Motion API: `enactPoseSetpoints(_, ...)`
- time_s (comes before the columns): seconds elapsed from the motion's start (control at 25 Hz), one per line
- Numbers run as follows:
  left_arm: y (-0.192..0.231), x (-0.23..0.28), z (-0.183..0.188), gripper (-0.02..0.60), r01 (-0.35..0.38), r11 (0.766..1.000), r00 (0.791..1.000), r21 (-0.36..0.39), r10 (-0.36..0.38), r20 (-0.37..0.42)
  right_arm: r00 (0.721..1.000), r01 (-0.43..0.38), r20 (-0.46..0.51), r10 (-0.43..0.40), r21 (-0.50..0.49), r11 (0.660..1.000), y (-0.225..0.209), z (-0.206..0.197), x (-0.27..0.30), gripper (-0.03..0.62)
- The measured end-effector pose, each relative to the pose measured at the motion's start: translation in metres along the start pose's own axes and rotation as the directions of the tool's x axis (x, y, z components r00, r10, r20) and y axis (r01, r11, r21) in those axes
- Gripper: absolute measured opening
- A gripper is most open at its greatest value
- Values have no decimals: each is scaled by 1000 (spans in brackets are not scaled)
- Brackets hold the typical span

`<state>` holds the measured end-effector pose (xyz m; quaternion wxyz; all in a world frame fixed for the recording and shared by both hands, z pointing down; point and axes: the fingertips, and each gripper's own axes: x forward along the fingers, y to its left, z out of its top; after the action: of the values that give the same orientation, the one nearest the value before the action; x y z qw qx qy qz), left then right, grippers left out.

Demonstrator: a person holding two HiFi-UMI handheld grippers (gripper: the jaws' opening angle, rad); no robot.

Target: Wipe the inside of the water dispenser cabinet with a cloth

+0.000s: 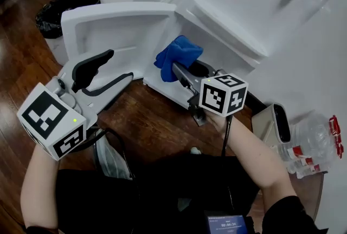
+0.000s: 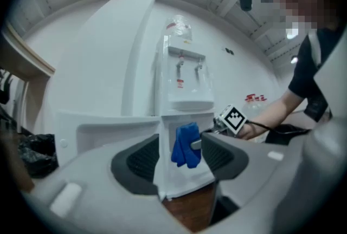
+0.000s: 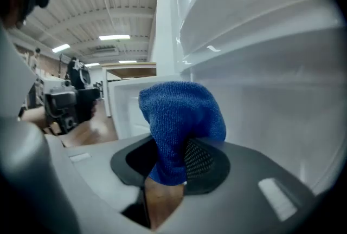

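The white water dispenser [image 1: 255,5] stands with its lower cabinet door [image 1: 124,27] swung open to the left. My right gripper [image 1: 180,68] is shut on a blue cloth [image 1: 178,54] and holds it at the cabinet opening, by the door's hinge edge. In the right gripper view the cloth [image 3: 181,119] bulges up between the dark pads, with the white cabinet wall [image 3: 271,92] close on the right. My left gripper [image 1: 120,65] hangs open in front of the door and holds nothing. In the left gripper view the cloth [image 2: 187,145] shows far off between the jaws.
A black bag [image 1: 62,11] lies on the wood floor at the far left. To the right of the dispenser are a beige device [image 1: 274,124] and clear plastic packaging with red labels [image 1: 317,146]. A lit phone screen [image 1: 227,223] is near the person's lap.
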<state>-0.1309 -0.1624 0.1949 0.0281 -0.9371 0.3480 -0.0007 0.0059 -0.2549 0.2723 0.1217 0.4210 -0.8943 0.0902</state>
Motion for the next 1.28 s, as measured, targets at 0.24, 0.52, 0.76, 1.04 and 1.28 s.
enactPoseSetpoints(0.24,-59,17,-15,288,250,956,967,-154,-254,-8,954,-299,-3,300,85,950,72,-28,-55,126)
enactPoseSetpoints(0.52,-114,22,-39,451,469,809,864,-354,-503,-5,784,-614,26,620,-111,781,140,-32,-96,129)
enactPoseSetpoints(0.76,-153,15,-46,404,583,747,779,-320,-626,-41,723,-682,-27,690,-185,707,169,-47,-106,129)
enactPoseSetpoints(1.04,-147,14,-32,192,570,770,805,-288,-593,9,726,-680,37,687,-117,724,163,-40,-105,149)
enactPoseSetpoints(1.28,-109,11,-8,190,490,827,870,-276,-482,102,757,-637,170,630,-15,770,134,-17,-108,167)
